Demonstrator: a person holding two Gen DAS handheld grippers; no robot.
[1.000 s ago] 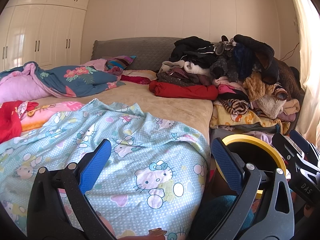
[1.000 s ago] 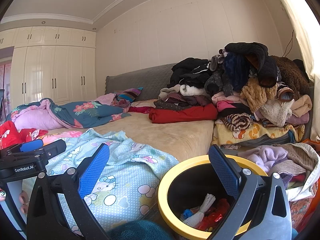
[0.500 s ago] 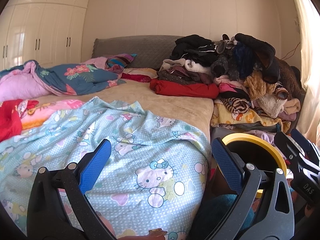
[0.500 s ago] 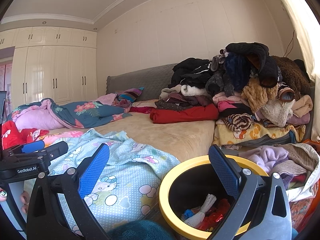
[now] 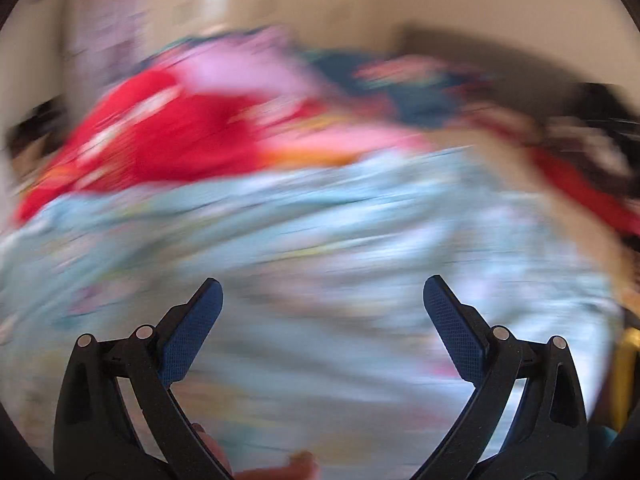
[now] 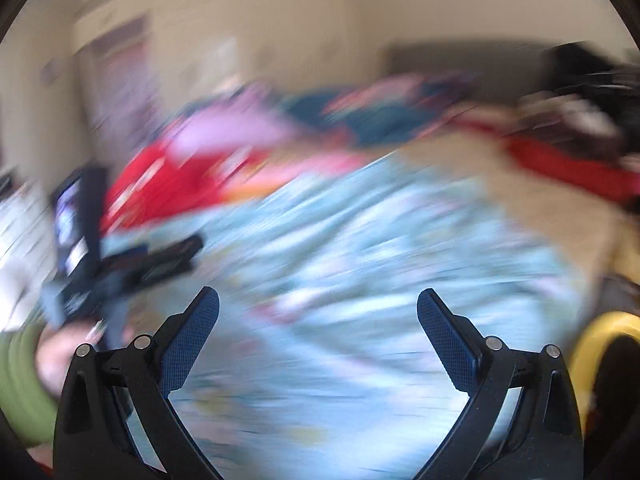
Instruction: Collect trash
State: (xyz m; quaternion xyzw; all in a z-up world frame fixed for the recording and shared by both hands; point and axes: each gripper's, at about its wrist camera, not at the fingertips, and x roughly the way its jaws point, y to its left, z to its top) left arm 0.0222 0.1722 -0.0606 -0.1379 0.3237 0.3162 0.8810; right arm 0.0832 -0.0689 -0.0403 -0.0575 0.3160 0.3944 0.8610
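Both views are heavily motion-blurred. My left gripper (image 5: 322, 292) stands open over the light blue patterned blanket (image 5: 320, 240), nothing between its blue pads. My right gripper (image 6: 318, 304) is open too, above the same blanket (image 6: 360, 260). The yellow-rimmed trash bin (image 6: 592, 344) shows at the right edge of the right wrist view, and a sliver of its rim (image 5: 626, 376) at the right edge of the left wrist view. The left gripper's body (image 6: 120, 268) appears as a dark blur at the left of the right wrist view. No piece of trash can be made out.
A red cloth (image 5: 172, 140) and pink and dark blue bedding (image 5: 248, 68) lie beyond the blanket. A red folded garment (image 6: 568, 168) and dark clothes (image 6: 592, 72) sit at the right. A green sleeve (image 6: 20, 380) is at lower left.
Both cameras have swung fast to the left: the bin and clothes pile slid to the right edge, the red cloth and pink bedding moved toward the centre. Both grippers stay open.
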